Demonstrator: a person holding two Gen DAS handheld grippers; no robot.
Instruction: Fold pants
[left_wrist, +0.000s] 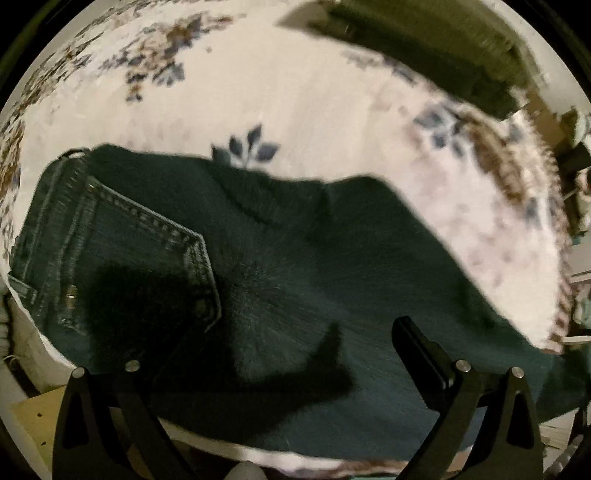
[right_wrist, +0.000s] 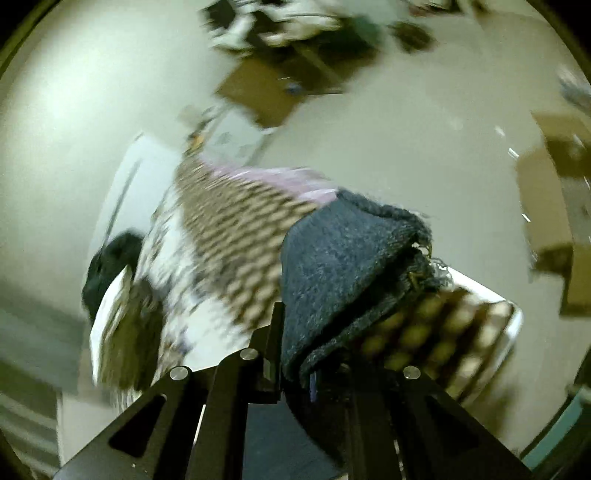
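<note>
Two black grippers work on one pair of dark denim pants (left_wrist: 280, 258), which lies on a white cloth with a blue and brown floral print (left_wrist: 314, 96). In the left wrist view the waistband and a stitched back pocket (left_wrist: 147, 251) sit toward the cloth's left edge, and the denim's long axis runs from there rightward and down toward the lower right edge. The left gripper (left_wrist: 266, 350) hovers over the seat of the pants with its jaws spread wide and nothing between them; only the right finger (left_wrist: 417, 350) shows its tip, and the shadow of the tool falls on the fabric.

In the right wrist view the right gripper (right_wrist: 295, 354) is closed tight on a doubled end of the pants (right_wrist: 343, 266), lifted clear of the surface, its frayed hem (right_wrist: 424, 254) pointing up and to the right. Beneath it lies a brown and white patterned cloth (right_wrist: 229, 236), blurred. Cardboard boxes (right_wrist: 266, 88) stand on the pale floor (right_wrist: 388, 140) beyond.
</note>
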